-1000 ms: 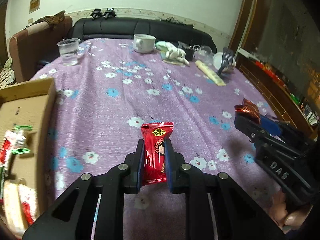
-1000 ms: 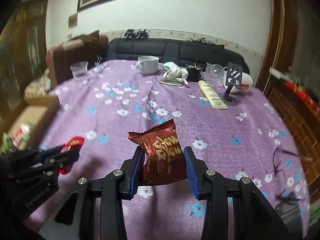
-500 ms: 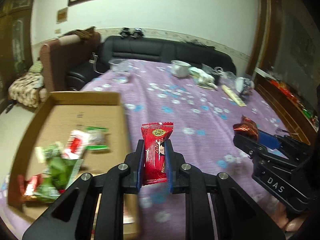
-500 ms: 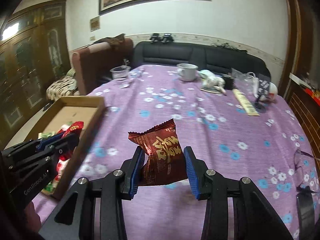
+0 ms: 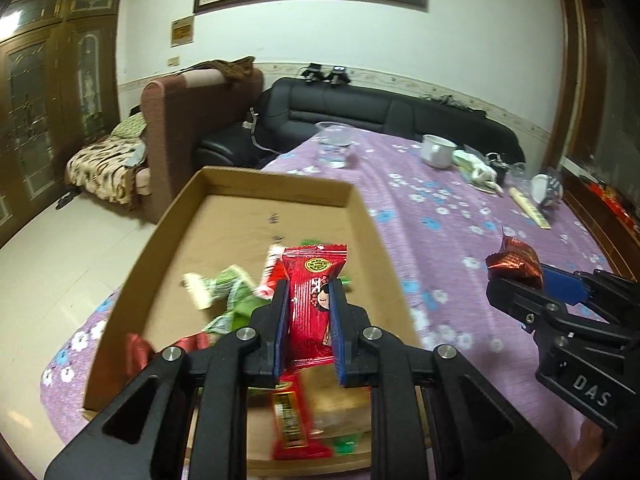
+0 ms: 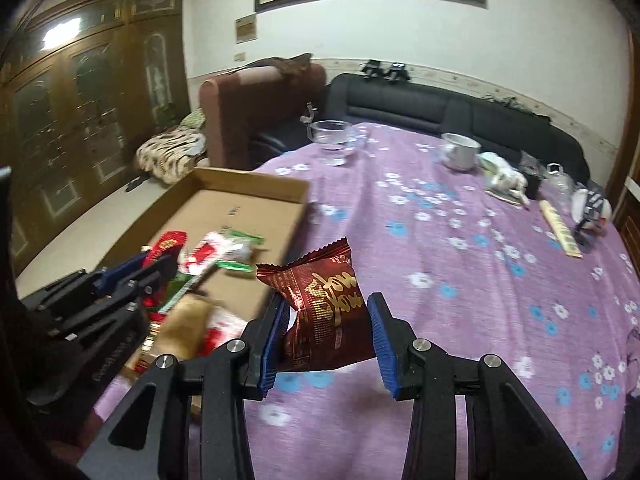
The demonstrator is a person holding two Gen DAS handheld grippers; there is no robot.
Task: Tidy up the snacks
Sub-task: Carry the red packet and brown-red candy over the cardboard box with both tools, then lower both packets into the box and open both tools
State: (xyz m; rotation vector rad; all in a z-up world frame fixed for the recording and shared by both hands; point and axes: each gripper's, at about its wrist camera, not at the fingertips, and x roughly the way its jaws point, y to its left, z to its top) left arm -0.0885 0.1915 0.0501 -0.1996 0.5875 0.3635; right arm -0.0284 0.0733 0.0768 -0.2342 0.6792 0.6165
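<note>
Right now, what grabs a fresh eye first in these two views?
The bright red snack packet pinched upright in the left tool, over the cardboard box of loose snacks at the table's left edge. Next, the dark red foil packet clamped in the right tool, above the purple flowered tablecloth.

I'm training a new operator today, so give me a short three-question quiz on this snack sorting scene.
1. True or false: the left gripper holds its red snack packet above the cardboard box.
2. What does the right gripper hold? A) glass cup B) dark red snack packet C) nothing
3. Fill in: the white mug stands on the ____ floral tablecloth.

Key: 1 true; 2 B; 3 purple.
</note>
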